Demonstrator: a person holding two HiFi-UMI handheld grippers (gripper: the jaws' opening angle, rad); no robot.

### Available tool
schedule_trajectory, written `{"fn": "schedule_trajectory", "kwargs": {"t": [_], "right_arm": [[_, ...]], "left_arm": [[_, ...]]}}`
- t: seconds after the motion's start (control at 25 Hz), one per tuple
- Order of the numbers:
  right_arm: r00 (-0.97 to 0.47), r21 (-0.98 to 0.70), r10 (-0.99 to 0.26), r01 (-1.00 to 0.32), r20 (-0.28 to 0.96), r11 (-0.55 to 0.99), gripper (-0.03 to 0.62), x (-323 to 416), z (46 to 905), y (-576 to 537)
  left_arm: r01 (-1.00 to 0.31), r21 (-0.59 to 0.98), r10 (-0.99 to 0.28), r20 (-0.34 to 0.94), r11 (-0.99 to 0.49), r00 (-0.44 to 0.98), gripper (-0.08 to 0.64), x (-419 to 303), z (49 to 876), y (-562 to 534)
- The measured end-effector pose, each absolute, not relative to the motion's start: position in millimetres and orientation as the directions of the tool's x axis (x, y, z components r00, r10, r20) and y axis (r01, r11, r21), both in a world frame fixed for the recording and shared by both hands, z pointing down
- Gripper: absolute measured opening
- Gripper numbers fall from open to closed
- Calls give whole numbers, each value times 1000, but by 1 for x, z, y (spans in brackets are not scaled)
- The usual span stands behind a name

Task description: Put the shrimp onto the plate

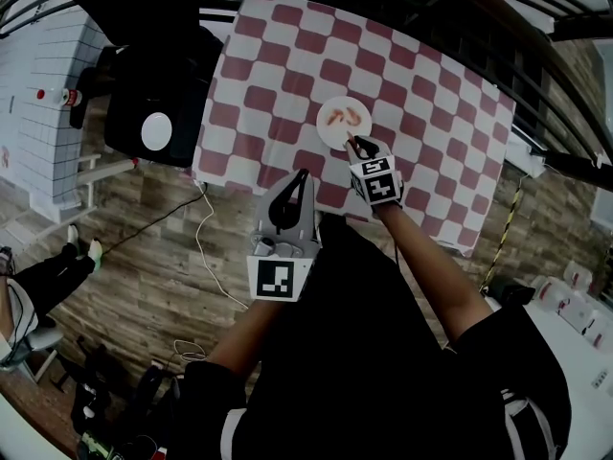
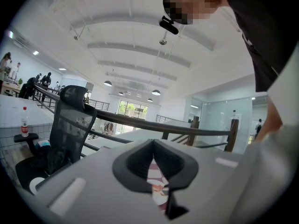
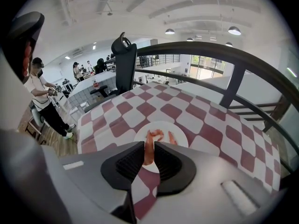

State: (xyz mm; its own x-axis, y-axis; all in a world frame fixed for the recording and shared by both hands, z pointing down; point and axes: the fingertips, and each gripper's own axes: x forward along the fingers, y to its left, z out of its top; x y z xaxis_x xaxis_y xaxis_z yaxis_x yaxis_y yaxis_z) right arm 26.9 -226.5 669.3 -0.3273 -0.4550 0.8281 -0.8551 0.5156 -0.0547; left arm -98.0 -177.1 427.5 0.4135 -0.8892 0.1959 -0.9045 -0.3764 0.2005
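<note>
A white plate [image 1: 327, 132] with two orange shrimp [image 1: 335, 116] lies on the red-and-white checked cloth [image 1: 278, 75]. My right gripper [image 1: 355, 146] hangs at the plate's near edge, pointing steeply down. In the right gripper view its jaws [image 3: 149, 146] are shut on a third shrimp [image 3: 149, 152], which stands upright between the pads, just in front of the plate [image 3: 161, 126]. My left gripper [image 1: 302, 176] is held at the table's front edge, apart from the plate, its fingers meeting at the tip with nothing in them. Through them [image 2: 154, 164] only a sliver of cloth shows.
A black office chair [image 1: 153, 113] stands left of the table. A dark railing [image 1: 536, 75] runs behind and to the right of it. A white cable [image 1: 206, 228] lies on the wooden floor. A person's legs [image 1: 43, 276] show at far left.
</note>
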Motion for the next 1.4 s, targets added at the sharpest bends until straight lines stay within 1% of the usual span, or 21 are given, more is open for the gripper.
{"fn": "schedule_trajectory", "kwargs": {"t": [0.28, 0.8, 1.16, 1.4], "right_arm": [[-310, -42, -421, -843, 852, 536, 66, 24, 696, -233], [-265, -37, -361, -847, 894, 531, 66, 31, 737, -242], [-280, -82, -341, -865, 897, 494, 66, 29, 753, -241], [-273, -86, -342, -876, 899, 474, 66, 31, 754, -247]], "left_arm": [[-908, 195, -891, 199, -372, 408, 9, -107, 431, -178], [-940, 177, -914, 236, -292, 329, 9, -129, 441, -165], [-946, 177, -915, 257, -273, 312, 9, -137, 446, -158], [-961, 174, -933, 252, -217, 256, 9, -155, 443, -160]]}}
